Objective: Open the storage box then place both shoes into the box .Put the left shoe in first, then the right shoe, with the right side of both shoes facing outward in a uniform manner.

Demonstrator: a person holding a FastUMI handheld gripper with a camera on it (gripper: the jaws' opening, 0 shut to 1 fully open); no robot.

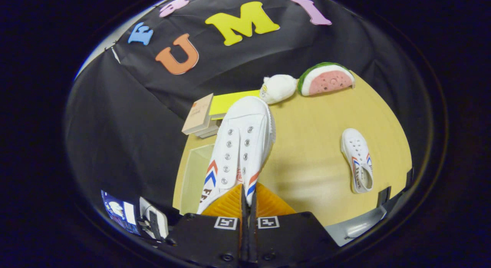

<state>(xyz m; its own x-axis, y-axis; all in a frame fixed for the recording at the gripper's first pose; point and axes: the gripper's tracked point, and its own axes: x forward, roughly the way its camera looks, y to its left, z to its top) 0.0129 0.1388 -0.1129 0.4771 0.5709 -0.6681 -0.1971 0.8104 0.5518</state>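
Note:
A white canvas shoe (239,149) with red and blue chevrons hangs lifted above the table, toe pointing away from me. My gripper (248,204) is shut on the shoe's heel-side collar, its fingers pressed close together. Under and left of the held shoe sits the clear storage box (193,176) near the table's left edge; I cannot tell how its lid stands. The second matching white shoe (357,160) lies on the yellow table (314,153) off to the right, upper side up.
A watermelon-slice plush (326,79) and a white plush toy (278,88) lie at the table's far edge. A tan cardboard box (199,115) and a yellow pad (226,103) sit beyond the held shoe. A screen (119,212) stands down at the left.

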